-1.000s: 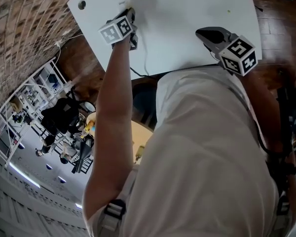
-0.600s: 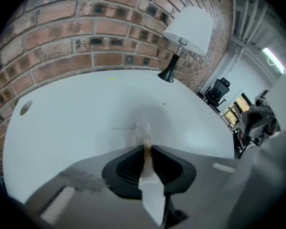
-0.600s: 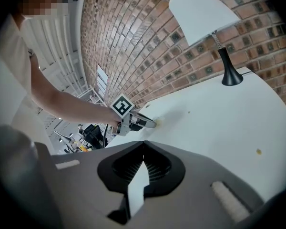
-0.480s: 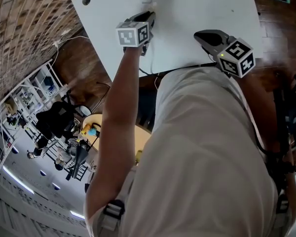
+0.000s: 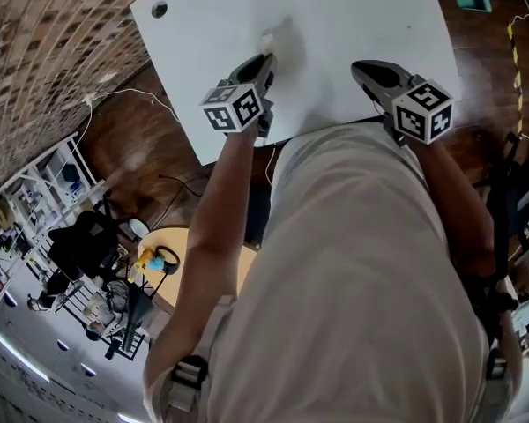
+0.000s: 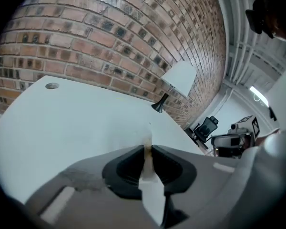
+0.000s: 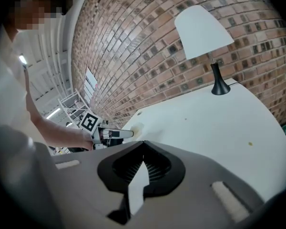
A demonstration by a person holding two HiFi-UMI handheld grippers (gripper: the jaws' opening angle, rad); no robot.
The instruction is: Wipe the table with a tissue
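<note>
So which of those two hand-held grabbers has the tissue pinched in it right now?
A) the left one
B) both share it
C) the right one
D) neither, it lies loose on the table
A: the left gripper has its jaws closed on the tissue, whose crumpled end pokes out at the tips over the white table, while the right gripper has its jaws together with nothing between them.

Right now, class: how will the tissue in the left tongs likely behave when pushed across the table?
Probably floppy: just a crumpled wad of tissue pokes past the left tongs, so it should bunch, not slide stiffly. Likely light: one narrow pinch holds it.
</note>
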